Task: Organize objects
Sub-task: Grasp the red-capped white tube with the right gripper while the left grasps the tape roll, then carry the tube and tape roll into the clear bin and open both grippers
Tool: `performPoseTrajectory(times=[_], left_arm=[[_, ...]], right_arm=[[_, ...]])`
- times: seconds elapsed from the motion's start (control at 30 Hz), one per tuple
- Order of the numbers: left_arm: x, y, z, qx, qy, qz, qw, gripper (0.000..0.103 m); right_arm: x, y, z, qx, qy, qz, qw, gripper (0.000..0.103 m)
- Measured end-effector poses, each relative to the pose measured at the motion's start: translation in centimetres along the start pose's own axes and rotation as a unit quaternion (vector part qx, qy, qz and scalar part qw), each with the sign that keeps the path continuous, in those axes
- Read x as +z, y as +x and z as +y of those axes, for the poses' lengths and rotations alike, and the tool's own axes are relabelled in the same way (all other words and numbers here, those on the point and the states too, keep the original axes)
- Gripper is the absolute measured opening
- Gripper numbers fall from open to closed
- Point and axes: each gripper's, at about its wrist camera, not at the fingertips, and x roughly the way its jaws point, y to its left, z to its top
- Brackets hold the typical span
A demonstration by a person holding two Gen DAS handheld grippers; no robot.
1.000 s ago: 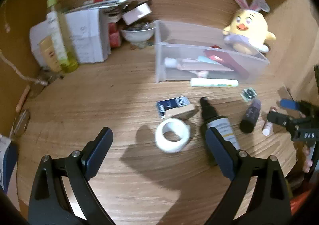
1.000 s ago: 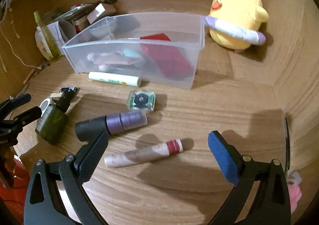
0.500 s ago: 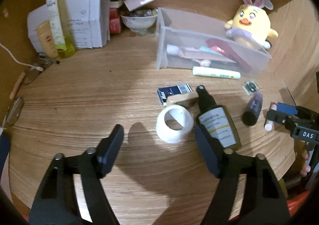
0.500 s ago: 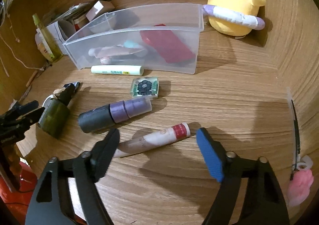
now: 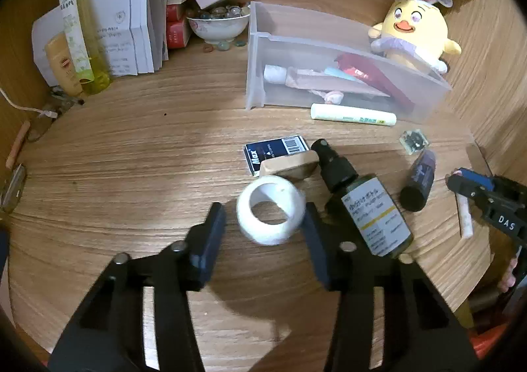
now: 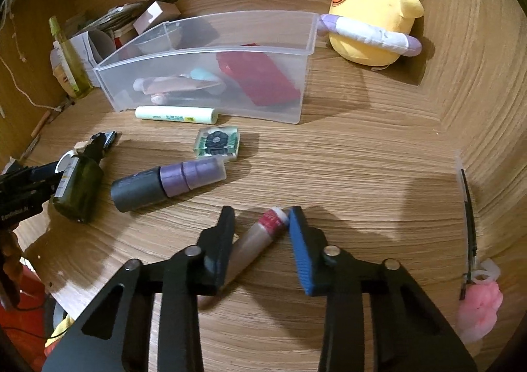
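Both jaws just closed in: left gripper (image 5: 263,223) brackets tape roll (image 5: 270,218), right gripper (image 6: 262,223) nearly pinching tube (image 6: 260,237). Neither gripped yet; bin (image 6: 210,98) part-filled, most items still on table (image 6: 346,174).

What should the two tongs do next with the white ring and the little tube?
Probably finish squeezing, then lift. The left tongs, just closing, straddle the white tape roll with a gap on one side. The right tongs, also closing, flank the red-banded tube. The clear bin waits behind.
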Motion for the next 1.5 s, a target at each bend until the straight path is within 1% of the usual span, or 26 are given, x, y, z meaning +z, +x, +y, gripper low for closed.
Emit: performPoseTrajectory(times=[0.03, 0.2, 0.47, 0.6, 0.97, 1.27, 1.5], left_arm=[[0.1, 0.0, 0.0, -0.003, -0.002, 0.0, 1.0, 0.04], [0.2, -0.1, -0.1, -0.002, -0.009, -0.008, 0.9999, 0.039], [0.4, -2.5, -0.1, 0.008, -0.002, -0.051, 0.9987, 0.039], [1.1, -3.2, -0.1, 0.007, -0.004, -0.066, 0.9978, 0.039], [3.7, -4.4, -1.1, -0.002, -0.001, -0.107, 0.9943, 0.039], [5.9, -4.7, -1.9, -0.013, 0.005, -0.126, 0.9919, 0.039], [7.3, -5.1, -2.1, -0.007, 0.011, -0.141, 0.9899, 0.039]], right_arm=[[0.0, 0.0, -0.1, 0.001, 0.0, -0.002, 1.0, 0.024], [0.0, 0.0, 0.0, 0.005, -0.003, -0.006, 1.0, 0.014], [0.2, -0.2, 0.1, 0.006, -0.004, -0.016, 1.0, 0.014], [0.8, -0.9, -0.1, 0.007, 0.0, -0.03, 1.0, 0.014], [3.7, -4.2, -1.7, 0.011, 0.021, -0.094, 0.995, 0.014], [6.2, -6.6, -1.9, 0.008, 0.014, -0.147, 0.989, 0.014], [8.4, -7.7, -1.3, 0.014, 0.001, -0.18, 0.983, 0.014]])
